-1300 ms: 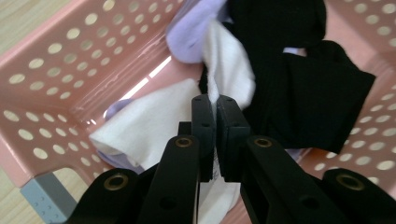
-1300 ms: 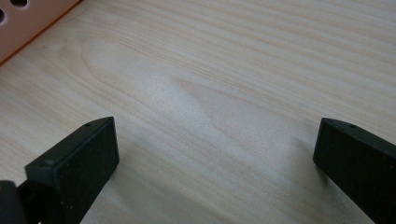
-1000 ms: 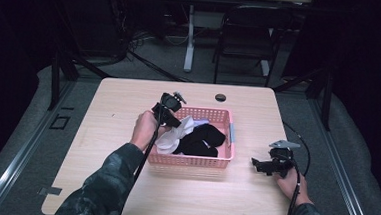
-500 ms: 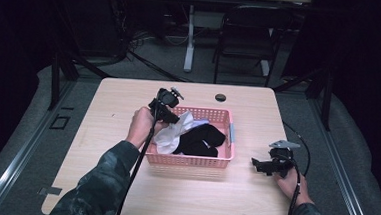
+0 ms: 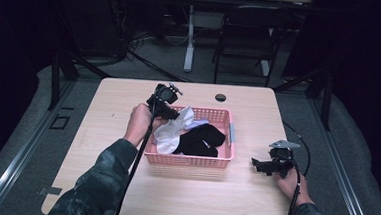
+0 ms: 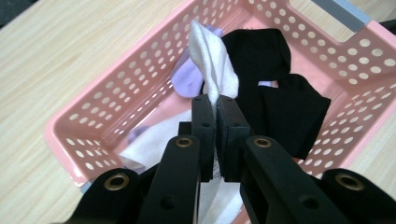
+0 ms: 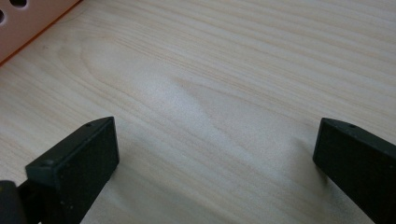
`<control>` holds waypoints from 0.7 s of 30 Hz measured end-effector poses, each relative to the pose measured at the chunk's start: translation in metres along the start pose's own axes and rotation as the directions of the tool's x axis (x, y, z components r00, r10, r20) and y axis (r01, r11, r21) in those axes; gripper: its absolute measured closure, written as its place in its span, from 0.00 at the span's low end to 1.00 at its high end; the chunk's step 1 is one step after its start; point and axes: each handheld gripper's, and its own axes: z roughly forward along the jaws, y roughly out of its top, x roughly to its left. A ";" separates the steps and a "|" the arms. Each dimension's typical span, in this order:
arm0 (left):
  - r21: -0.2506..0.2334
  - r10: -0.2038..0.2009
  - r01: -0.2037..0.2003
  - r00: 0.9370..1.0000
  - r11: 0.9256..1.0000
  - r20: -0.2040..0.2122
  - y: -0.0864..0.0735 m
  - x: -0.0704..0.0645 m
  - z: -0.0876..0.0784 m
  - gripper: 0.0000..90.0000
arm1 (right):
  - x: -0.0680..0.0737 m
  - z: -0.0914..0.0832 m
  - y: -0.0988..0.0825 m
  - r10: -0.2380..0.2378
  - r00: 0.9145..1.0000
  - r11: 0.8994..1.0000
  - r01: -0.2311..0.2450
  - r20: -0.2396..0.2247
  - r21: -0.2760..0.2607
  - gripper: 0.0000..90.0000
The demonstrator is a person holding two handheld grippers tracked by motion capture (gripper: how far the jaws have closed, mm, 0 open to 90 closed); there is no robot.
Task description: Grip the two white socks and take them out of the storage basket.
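A pink perforated basket stands in the middle of the wooden table and holds white, black and lilac cloth items. My left gripper is over the basket's far left corner, shut on a white sock that hangs from it into the basket. In the left gripper view the white sock sticks up from between the closed pads, above a black garment and a lilac piece. My right gripper rests low over the table right of the basket, open, with bare wood between its jaws.
A small black round object lies on the table behind the basket. A grey strip sits along the basket's right rim. Chairs and table legs stand beyond the far edge. Bare wood lies left and in front of the basket.
My left gripper has risen and drawn back to the left with the white sock, pulling it up out of the pile. The right gripper has stayed put.
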 end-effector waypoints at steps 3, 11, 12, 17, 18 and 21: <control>-0.004 -0.004 0.004 1.000 1.000 -0.002 0.001 0.000 -0.003 0.97 | 0.000 0.000 0.000 0.000 1.000 1.000 0.000 0.000 0.000 0.00; -0.011 -0.005 0.005 1.000 1.000 -0.002 0.004 0.002 -0.005 0.97 | 0.000 0.000 0.000 -0.001 1.000 1.000 0.001 0.000 0.000 0.00; -0.014 -0.003 0.003 1.000 1.000 0.001 0.005 0.002 -0.006 0.97 | 0.000 0.000 0.000 -0.001 1.000 1.000 0.001 0.000 0.000 0.00; -0.043 -0.014 0.014 1.000 0.999 -0.008 0.006 0.004 -0.017 0.97 | 0.000 0.000 0.000 0.000 1.000 1.000 0.000 0.001 0.000 0.00; -0.050 -0.012 0.011 1.000 0.999 -0.008 0.007 0.004 -0.019 0.97 | 0.000 0.000 0.000 0.001 1.000 1.000 -0.001 0.002 -0.001 0.00; -0.068 -0.016 0.014 1.000 0.998 -0.022 0.007 0.007 -0.029 0.97 | 0.000 0.000 0.000 0.001 1.000 1.000 -0.001 0.002 0.000 0.00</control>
